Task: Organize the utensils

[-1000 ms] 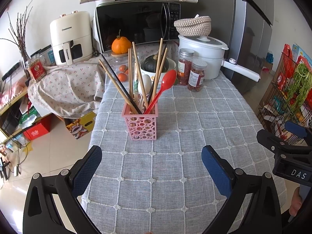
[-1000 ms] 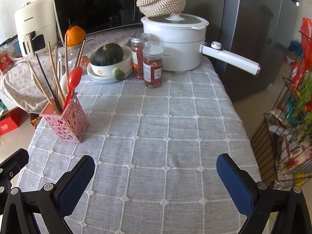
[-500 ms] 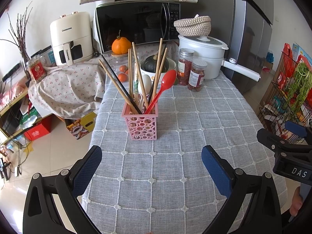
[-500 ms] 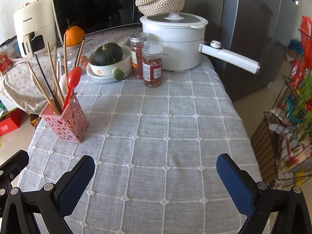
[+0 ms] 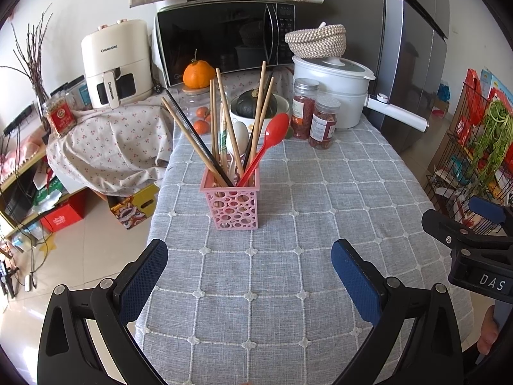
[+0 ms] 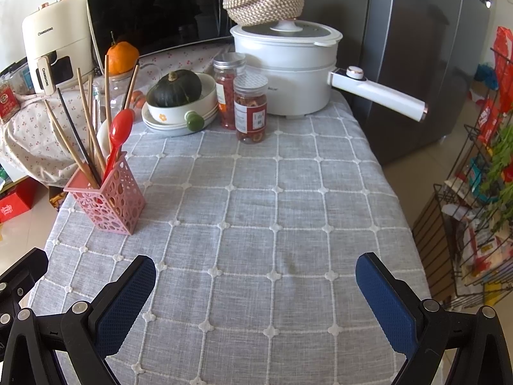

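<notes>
A pink perforated utensil holder [image 5: 231, 201] stands on the grey checked tablecloth [image 5: 320, 192]. It holds several wooden chopsticks [image 5: 218, 122], a black chopstick, a red spoon [image 5: 271, 138] and a white spoon [image 5: 237, 136]. It also shows in the right wrist view [image 6: 107, 199] at the left. My left gripper [image 5: 248, 256] is open and empty, above the cloth in front of the holder. My right gripper [image 6: 255, 272] is open and empty over the table's near right part; its body shows in the left wrist view [image 5: 465, 243].
At the back stand a white pot with a long handle [image 6: 288, 73], two jars [image 6: 250, 109], a bowl with a green squash [image 6: 179, 96], a microwave [image 5: 224, 38] and an air fryer [image 5: 117, 64]. A fridge [image 6: 416, 48] and wire rack [image 6: 474, 192] stand right.
Both views have crept slightly; the right gripper's view has shifted a little nearer the back of the table. Both grippers stay open and empty.
</notes>
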{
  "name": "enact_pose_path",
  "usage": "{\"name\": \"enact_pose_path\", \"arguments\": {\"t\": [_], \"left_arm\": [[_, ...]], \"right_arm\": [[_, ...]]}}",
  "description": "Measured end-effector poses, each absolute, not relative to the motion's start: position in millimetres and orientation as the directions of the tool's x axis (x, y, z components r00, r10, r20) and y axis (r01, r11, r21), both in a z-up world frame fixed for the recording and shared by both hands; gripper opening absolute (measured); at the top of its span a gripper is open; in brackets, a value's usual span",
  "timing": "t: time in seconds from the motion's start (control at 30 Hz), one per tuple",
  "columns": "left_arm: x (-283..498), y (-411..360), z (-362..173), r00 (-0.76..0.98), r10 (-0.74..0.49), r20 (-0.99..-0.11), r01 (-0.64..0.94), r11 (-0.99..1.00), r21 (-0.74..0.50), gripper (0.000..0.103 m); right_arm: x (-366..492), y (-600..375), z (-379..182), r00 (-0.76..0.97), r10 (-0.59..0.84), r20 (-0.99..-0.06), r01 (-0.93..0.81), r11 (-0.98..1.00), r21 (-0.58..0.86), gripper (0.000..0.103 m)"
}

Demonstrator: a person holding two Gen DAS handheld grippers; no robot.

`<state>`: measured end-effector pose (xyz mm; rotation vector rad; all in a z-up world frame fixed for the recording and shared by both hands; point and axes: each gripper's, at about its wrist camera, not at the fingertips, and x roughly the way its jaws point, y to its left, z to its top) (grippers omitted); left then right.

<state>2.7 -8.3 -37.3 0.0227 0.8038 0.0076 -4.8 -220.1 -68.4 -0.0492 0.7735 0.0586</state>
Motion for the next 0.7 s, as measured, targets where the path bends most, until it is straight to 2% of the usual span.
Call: {"name": "enact_pose_path", "arguments": {"t": [0.7], "left_arm": [[2.7, -9.6, -43.5, 0.685, 0.013, -0.728, 0.021, 0.999, 0.037, 0.103]], "right_arm": [[-3.2, -224.3, -72.7, 0.704, 0.035, -0.709, -0.071, 0.997, -0.022, 0.102]]}}
